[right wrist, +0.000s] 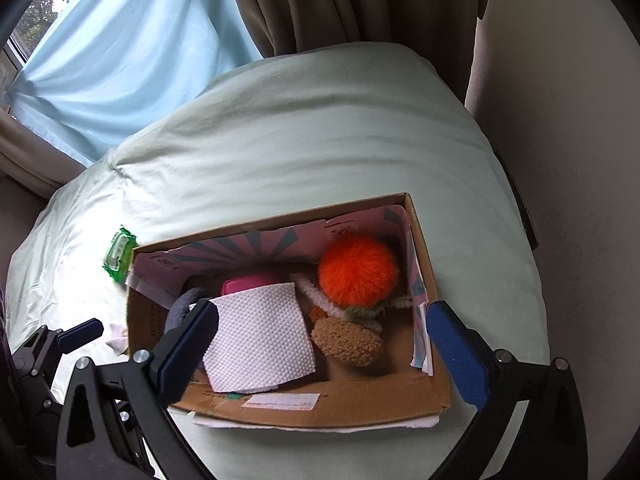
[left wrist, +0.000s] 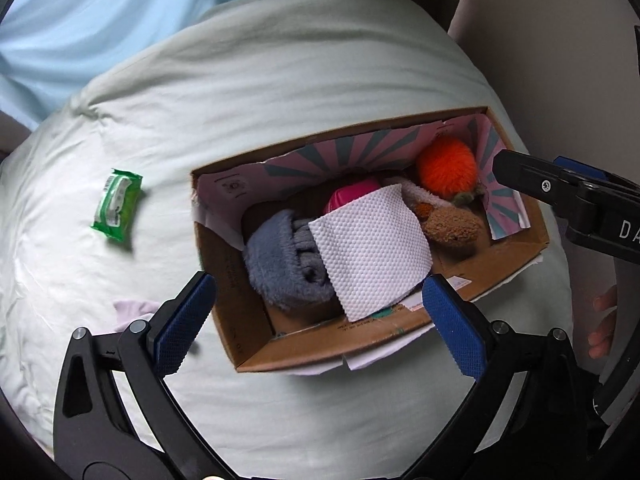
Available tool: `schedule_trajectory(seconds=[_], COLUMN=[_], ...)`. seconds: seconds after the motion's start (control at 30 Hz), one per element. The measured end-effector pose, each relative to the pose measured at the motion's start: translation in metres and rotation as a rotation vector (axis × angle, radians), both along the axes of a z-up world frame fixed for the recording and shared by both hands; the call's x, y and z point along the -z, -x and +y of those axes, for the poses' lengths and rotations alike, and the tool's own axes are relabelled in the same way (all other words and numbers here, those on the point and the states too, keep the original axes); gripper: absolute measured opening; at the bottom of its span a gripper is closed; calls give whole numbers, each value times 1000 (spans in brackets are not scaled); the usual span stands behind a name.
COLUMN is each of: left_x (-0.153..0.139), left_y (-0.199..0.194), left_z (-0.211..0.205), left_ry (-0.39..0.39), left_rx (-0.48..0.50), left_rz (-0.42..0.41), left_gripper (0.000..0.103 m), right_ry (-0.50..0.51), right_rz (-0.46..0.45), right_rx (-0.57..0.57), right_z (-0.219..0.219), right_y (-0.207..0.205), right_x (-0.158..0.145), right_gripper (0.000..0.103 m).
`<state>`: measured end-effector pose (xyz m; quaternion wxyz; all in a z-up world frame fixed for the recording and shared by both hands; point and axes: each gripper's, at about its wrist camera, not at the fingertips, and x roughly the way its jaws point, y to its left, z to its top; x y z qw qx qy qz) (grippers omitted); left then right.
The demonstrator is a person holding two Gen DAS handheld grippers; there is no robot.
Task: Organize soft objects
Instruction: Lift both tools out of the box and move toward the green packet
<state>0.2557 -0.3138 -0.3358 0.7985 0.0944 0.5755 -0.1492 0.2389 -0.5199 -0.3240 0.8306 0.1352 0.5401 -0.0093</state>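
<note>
An open cardboard box (left wrist: pixel 304 348) (right wrist: pixel 320 404) sits on a pale green bed cover. Inside lie a white paper towel roll (left wrist: pixel 372 248) (right wrist: pixel 256 336), a grey fluffy cloth (left wrist: pixel 280 256) (right wrist: pixel 182 308), an orange fuzzy ball (left wrist: pixel 446 170) (right wrist: pixel 358 270), a brown plush toy (left wrist: pixel 452 226) (right wrist: pixel 346 340) and a pink item (left wrist: pixel 352 194) (right wrist: pixel 248 284). A green wipes packet (left wrist: pixel 117 204) (right wrist: pixel 118 254) lies on the cover left of the box. My left gripper (left wrist: pixel 320 320) is open and empty above the box's near side. My right gripper (right wrist: pixel 324 352) is open and empty over the box.
A small pale pink cloth (left wrist: pixel 132 312) (right wrist: pixel 116 334) lies on the cover by the box's left near corner. A light blue curtain (right wrist: pixel 120 60) and brown drapes (right wrist: pixel 340 4) hang behind the bed. A beige wall (right wrist: pixel 560 160) borders the right.
</note>
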Motion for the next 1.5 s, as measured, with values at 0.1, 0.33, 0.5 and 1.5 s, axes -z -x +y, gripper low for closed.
schedule_trajectory(seconds=[0.1,0.33,0.5,1.5], left_x=[-19,-72,-110,-207], left_y=[10,37,59,116], left_z=[9,43,73,369], left_ry=[21,74,98,169], left_rx=[-9,-39,-68,-188], left_rz=[-26,-100,-150,-339], left_gripper=[103,103,103,103], right_ry=[-2,47,72,133], right_rz=[-18,-77,-112,-321], right_rx=[-2,-41,-54,-93], right_z=[4,27,48,293], right_y=[8,35,53,163], right_x=[-17,-72,-108,-201], right_gripper=[103,103,103,103])
